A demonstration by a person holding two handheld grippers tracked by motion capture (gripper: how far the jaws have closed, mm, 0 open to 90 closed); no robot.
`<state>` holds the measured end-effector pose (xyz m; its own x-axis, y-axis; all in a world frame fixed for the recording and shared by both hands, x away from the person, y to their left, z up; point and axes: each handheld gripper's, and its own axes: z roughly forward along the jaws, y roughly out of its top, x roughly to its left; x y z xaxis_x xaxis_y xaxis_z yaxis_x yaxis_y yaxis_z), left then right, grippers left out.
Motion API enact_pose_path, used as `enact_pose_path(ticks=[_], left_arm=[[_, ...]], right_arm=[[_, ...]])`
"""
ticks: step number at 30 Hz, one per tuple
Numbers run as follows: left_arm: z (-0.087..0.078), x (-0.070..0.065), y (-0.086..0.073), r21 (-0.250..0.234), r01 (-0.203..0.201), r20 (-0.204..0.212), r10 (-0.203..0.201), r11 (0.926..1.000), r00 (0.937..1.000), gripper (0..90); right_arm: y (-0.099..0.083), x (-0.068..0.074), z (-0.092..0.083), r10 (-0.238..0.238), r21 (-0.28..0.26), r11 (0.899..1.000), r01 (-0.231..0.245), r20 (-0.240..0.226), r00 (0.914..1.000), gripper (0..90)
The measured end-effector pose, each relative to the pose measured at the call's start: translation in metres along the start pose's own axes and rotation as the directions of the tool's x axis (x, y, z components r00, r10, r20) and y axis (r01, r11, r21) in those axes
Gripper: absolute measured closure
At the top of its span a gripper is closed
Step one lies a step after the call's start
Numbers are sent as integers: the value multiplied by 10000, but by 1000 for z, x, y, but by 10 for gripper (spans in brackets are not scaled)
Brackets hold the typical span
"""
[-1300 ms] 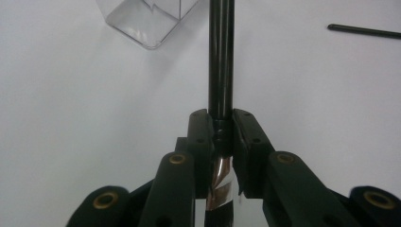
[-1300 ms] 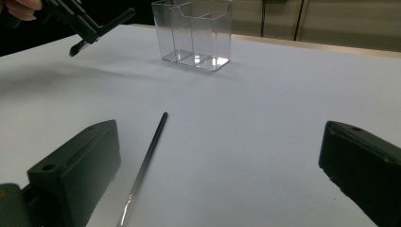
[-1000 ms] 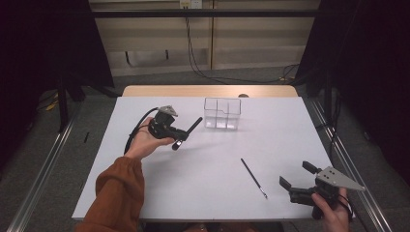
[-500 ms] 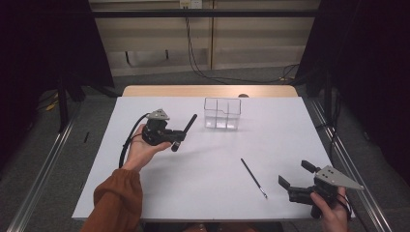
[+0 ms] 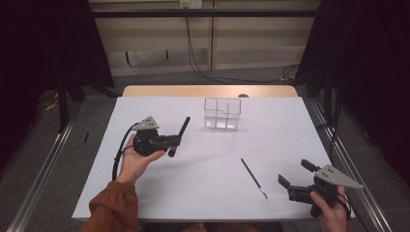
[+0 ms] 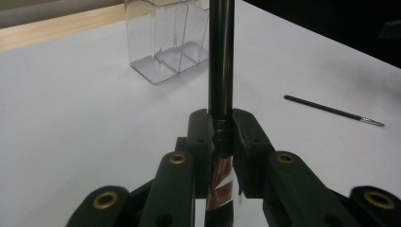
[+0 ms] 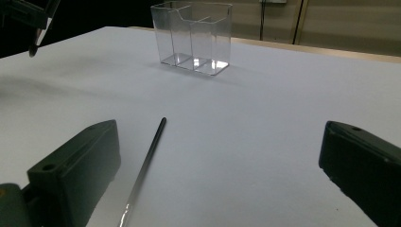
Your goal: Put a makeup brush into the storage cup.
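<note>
Tube (image 5: 180,134) of dark plastic sits clamped in the left hand-held gripper (image 5: 170,141), jaws pressed tight on its lower part, the long end slanting up toward the clear organizer (image 5: 222,114). That organizer, a see-through box with compartments, stands on the white tabletop (image 5: 203,188) near the far edge, and the tube is held off to its left, apart from it, above the surface. In the left gripper view the tube (image 6: 221,66) rises straight between the jaws, a copper-coloured band low on it. Nearer than the organizer and to its right, a thin black brush (image 5: 253,178) lies flat on the tabletop. Just right of the brush, the right hand-held gripper (image 5: 296,175) hangs released, jaws spread wide, nothing between them.
</note>
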<state>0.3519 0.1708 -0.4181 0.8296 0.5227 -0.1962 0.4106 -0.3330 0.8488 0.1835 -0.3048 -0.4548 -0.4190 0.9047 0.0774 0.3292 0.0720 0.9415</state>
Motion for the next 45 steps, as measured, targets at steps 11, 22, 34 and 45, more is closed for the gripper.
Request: enact_pose_path(ticks=[11, 22, 34, 45], left_arm=[[-12, -18, -8, -620, -120, 87, 126, 9980, 9999, 785], [-17, -34, -9, -749, -209, 569, 252, 9970, 9981, 785], [-5, -60, -12, -236, -665, 1411, 692, 9975, 9876, 785], [0, -72, -5, 85, -728, 1982, 697, 9973, 9777, 784]], right_arm=[[1, 1, -1, -19, -57, 10000, 19, 5, 10000, 0], [1, 3, 1, -264, -18, 9997, 264, -192, 9995, 0], [2, 6, 0, -407, -35, 9992, 406, -315, 9987, 0], [4, 8, 3, -459, -67, 9989, 455, -687, 9966, 0]])
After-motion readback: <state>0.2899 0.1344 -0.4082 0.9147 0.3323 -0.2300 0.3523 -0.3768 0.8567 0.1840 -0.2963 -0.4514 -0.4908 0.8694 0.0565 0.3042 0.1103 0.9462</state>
